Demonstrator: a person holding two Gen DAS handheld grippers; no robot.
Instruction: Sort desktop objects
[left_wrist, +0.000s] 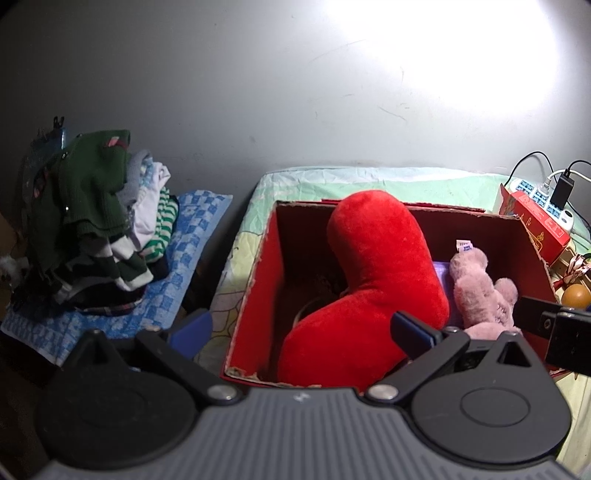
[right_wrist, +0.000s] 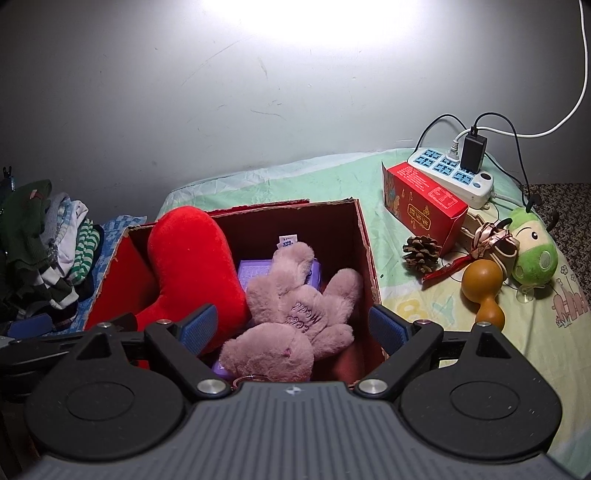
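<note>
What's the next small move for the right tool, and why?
Probably swing the right tool rightward toward the pine cone. Its jaws are open and empty above the red box, which already holds the red pillow and pink plush bear. The pine cone looks like the nearest loose item still on the bedsheet.

- A red box (right_wrist: 364, 236) stands open on the bed.
- A red heart pillow (right_wrist: 192, 258) is propped inside, at its left.
- A pink plush bear (right_wrist: 295, 314) lies inside on a purple item (right_wrist: 255, 273).
- A pine cone (right_wrist: 421, 251), a small red carton (right_wrist: 424, 206), an orange gourd (right_wrist: 484, 291) and a green plush (right_wrist: 533, 254) lie beside the box.
</note>
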